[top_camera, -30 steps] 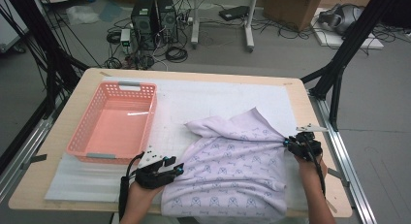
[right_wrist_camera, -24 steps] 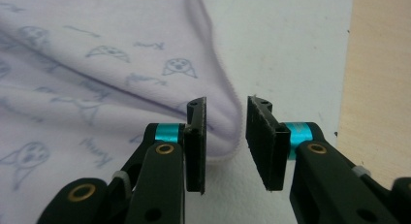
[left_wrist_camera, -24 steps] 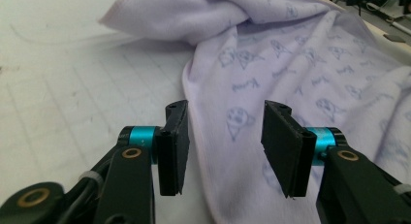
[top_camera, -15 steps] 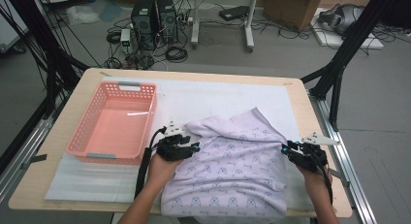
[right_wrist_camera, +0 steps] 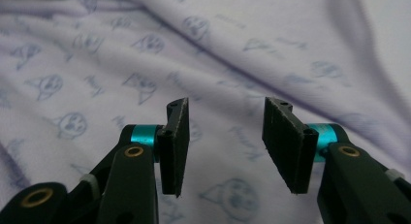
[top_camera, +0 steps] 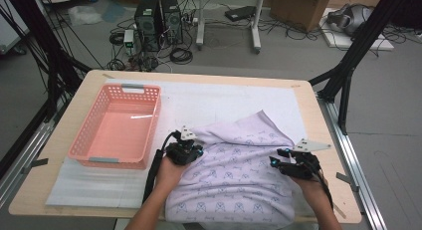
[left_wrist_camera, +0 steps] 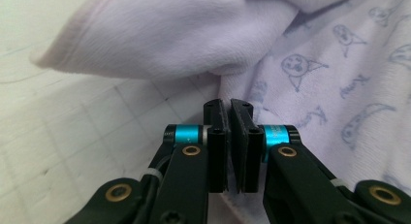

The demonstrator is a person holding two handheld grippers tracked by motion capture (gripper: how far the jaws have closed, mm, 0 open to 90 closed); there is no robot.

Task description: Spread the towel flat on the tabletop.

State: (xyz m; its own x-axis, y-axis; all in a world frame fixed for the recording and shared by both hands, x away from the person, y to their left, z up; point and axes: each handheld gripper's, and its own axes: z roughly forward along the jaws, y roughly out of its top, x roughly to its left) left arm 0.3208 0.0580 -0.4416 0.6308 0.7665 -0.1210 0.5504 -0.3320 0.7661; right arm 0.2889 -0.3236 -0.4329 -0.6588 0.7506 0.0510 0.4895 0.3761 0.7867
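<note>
The basket (top_camera: 115, 125) sits on the tabletop (top_camera: 59, 135) left of the cloth (top_camera: 239, 180), which lies at the near edge, right of centre.

An empty pink plastic lattice basket (top_camera: 117, 126) is seen at nine o'clock on the wooden table (top_camera: 322, 140), upon a white quilted mat (top_camera: 219, 103).

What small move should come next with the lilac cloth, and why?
Probably lower the right hand-held gripper and close it on the lilac cloth. Its jaws stand open above the fabric, while the left hand-held gripper is already shut on the cloth's edge.
</note>
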